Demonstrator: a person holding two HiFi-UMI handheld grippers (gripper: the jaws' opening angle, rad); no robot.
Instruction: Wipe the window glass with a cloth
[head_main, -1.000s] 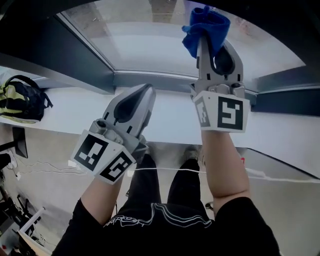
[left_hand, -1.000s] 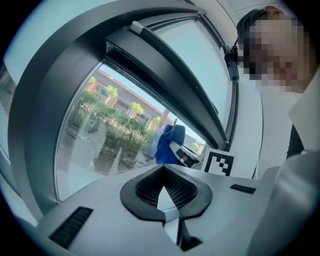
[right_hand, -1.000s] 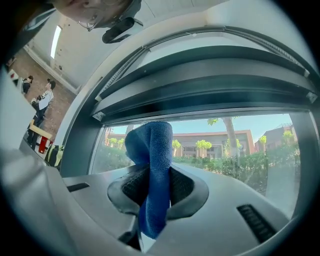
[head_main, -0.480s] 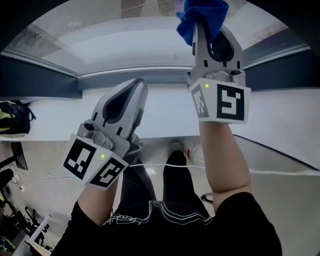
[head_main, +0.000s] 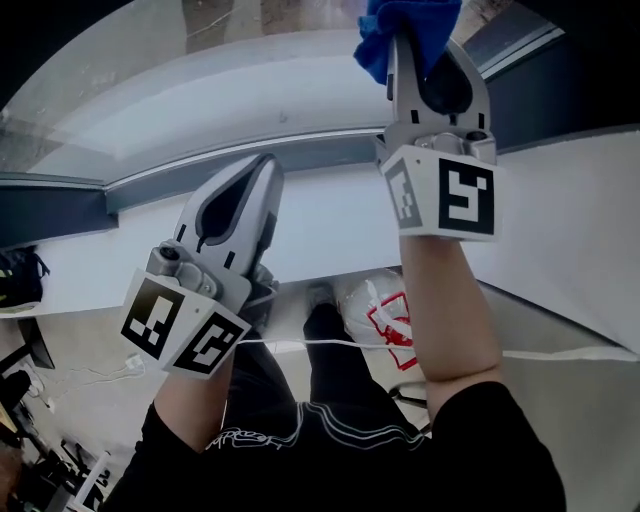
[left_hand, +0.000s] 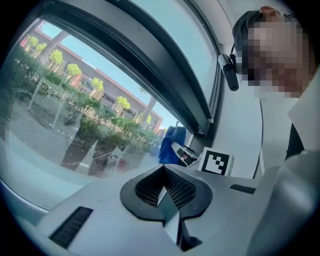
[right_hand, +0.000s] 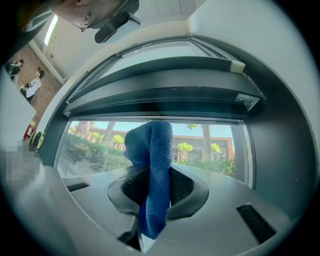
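My right gripper (head_main: 405, 45) is raised toward the window glass (head_main: 210, 60), shut on a blue cloth (head_main: 400, 22) that bunches past its tips at the top edge of the head view. In the right gripper view the cloth (right_hand: 154, 165) hangs folded between the jaws in front of the pane (right_hand: 210, 145). My left gripper (head_main: 268, 170) sits lower and to the left, shut and holding nothing, its tips level with the dark lower window frame (head_main: 300, 155). From the left gripper view I see the glass (left_hand: 75, 110), the cloth (left_hand: 169, 145) and the right gripper's marker cube (left_hand: 217, 162).
A white sill (head_main: 330, 235) runs below the frame. A dark frame post (right_hand: 280, 165) bounds the pane on the right. A white bag with red print (head_main: 385, 305) lies on the floor beneath. Cables (head_main: 95, 370) trail across the floor at left.
The view has swung left and tilted: the frame and sill now slope across the picture. The backpack has left the view. Both grippers keep their hold and spacing, the right one slightly higher.
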